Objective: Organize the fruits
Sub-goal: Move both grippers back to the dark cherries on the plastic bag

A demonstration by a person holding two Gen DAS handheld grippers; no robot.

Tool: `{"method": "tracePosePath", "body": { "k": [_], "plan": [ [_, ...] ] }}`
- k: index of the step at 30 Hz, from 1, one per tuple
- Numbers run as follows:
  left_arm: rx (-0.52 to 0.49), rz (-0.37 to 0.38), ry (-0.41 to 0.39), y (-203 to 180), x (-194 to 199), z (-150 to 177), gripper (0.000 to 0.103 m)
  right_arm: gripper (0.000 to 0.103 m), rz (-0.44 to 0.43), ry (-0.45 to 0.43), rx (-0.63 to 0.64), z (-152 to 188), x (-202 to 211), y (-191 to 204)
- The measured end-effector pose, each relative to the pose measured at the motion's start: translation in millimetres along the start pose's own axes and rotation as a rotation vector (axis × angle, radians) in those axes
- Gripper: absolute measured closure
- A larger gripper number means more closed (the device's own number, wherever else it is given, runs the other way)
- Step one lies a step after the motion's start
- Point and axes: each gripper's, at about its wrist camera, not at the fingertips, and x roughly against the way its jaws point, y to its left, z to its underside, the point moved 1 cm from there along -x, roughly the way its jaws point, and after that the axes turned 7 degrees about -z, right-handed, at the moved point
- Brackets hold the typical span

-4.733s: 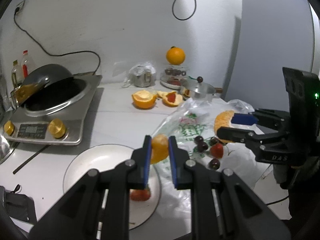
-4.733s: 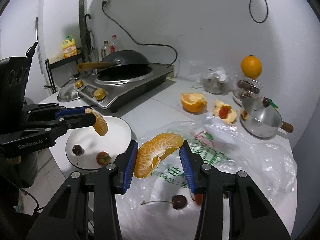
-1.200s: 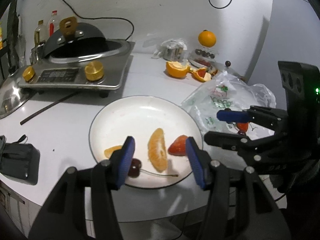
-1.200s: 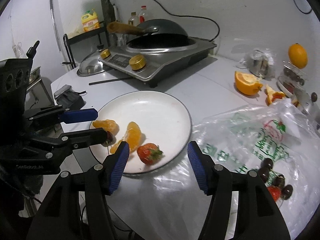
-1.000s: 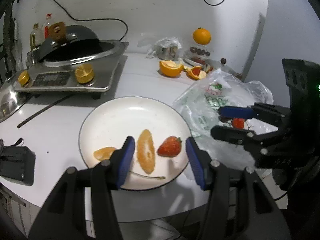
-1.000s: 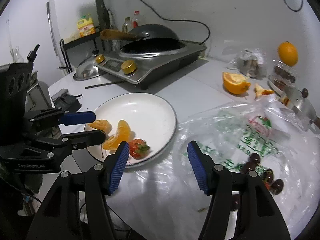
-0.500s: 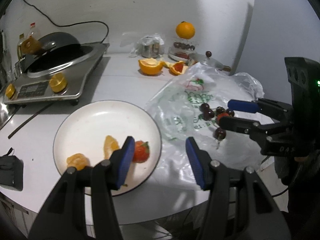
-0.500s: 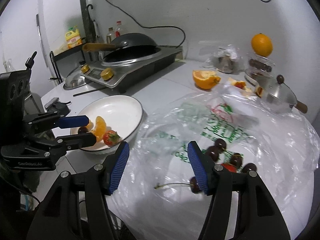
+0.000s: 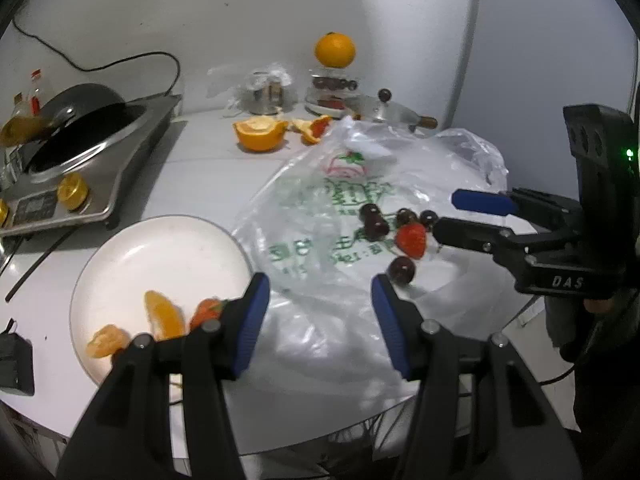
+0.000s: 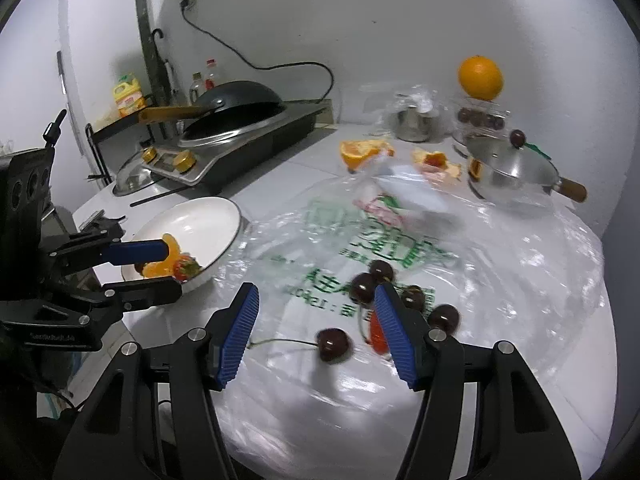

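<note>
On the white plate (image 9: pixel 160 248) lay orange segments (image 9: pixel 164 318) and a strawberry (image 9: pixel 204 308); both grippers, left (image 9: pixel 318 296) and right (image 10: pixel 316 312), stood open, empty.

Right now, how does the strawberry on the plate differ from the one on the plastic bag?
The strawberry on the plate lies beside orange segments on the white plate; the strawberry on the plastic bag lies among dark cherries. The first is half hidden behind the fingers in the left view, the second fully visible. Both are red and ungripped.

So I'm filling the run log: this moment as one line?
left gripper: open, empty | right gripper: open, empty, over plastic bag | white plate: orange segments, strawberry | bag: cherries, strawberry remain
</note>
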Motion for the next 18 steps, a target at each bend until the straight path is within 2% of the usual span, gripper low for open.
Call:
{"method": "tracePosePath", "body": {
  "k": [18],
  "plan": [
    [-0.083,0.039,0.046,-61.3,-32.5,-15.8,0.049,0.039,0.026,-0.013,-0.068,18.9,20.9,-51.2]
  ]
}}
